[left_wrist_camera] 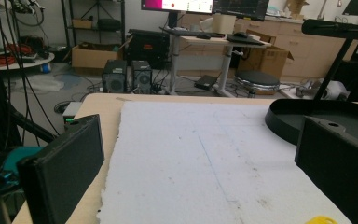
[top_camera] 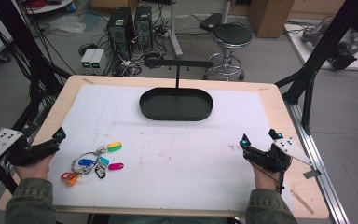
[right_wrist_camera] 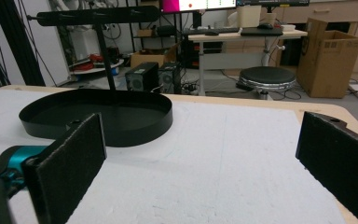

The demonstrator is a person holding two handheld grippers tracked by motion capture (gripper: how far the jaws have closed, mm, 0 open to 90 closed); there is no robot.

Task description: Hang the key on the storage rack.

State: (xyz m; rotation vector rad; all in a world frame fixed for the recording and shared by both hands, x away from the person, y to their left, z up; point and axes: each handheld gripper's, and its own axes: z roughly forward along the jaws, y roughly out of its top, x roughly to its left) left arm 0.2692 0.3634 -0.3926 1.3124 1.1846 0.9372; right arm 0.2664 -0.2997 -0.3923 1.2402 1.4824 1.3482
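left gripper (top_camera: 56,140): fingers apart, empty | right gripper (top_camera: 260,138): fingers apart, empty

A white foam mat (top_camera: 177,154) covered most of the wooden table (top_camera: 279,116). Beyond the table's far edge a round black stool (top_camera: 231,35) stood on the grey floor, with two computer towers (top_camera: 130,25) to its left (cables tangled around them). A cardboard box (right_wrist_camera: 328,56) sat near a desk (right_wrist_camera: 242,35) carrying a keyboard, and monitors (left_wrist_camera: 200,5) glowed above it.

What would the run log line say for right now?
left gripper: open, empty | right gripper: open, empty | key tags: on mat by left gripper | black tray: empty
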